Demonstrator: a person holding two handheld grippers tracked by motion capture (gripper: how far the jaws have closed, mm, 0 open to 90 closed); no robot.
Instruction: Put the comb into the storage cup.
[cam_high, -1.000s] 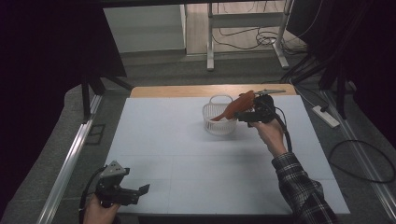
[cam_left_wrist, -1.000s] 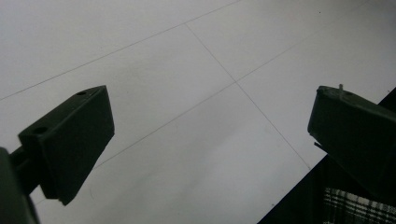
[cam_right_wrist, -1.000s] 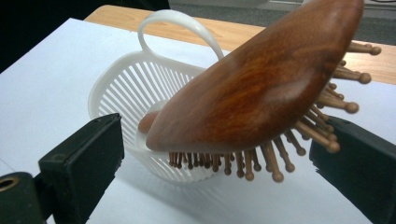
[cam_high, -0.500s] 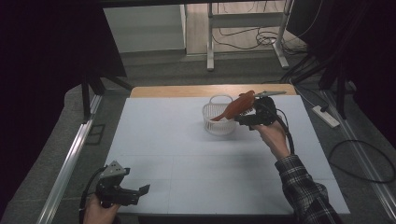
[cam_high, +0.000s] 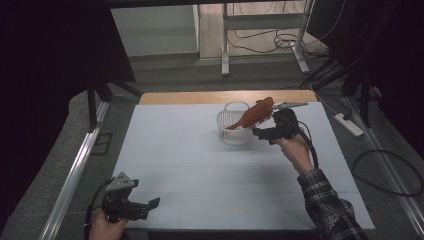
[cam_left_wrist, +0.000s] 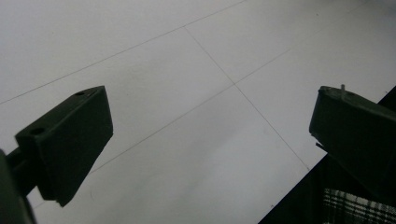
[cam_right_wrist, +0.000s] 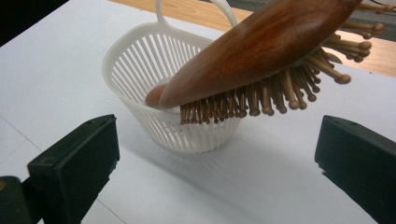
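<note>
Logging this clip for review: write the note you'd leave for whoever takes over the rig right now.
Right tool: jaws wide open, just finished opening, nothing between them; it sits beside the basket.
Left tool: open, empty, at the near left edge of the white table.
Wooden hairbrush: handle end down inside the white slatted basket, bristled head leaning out over the rim towards the right tool.
Done: brush placed in the basket and released.
Left: draw the right tool back; check the brush stays propped and the basket doesn't tip.
</note>
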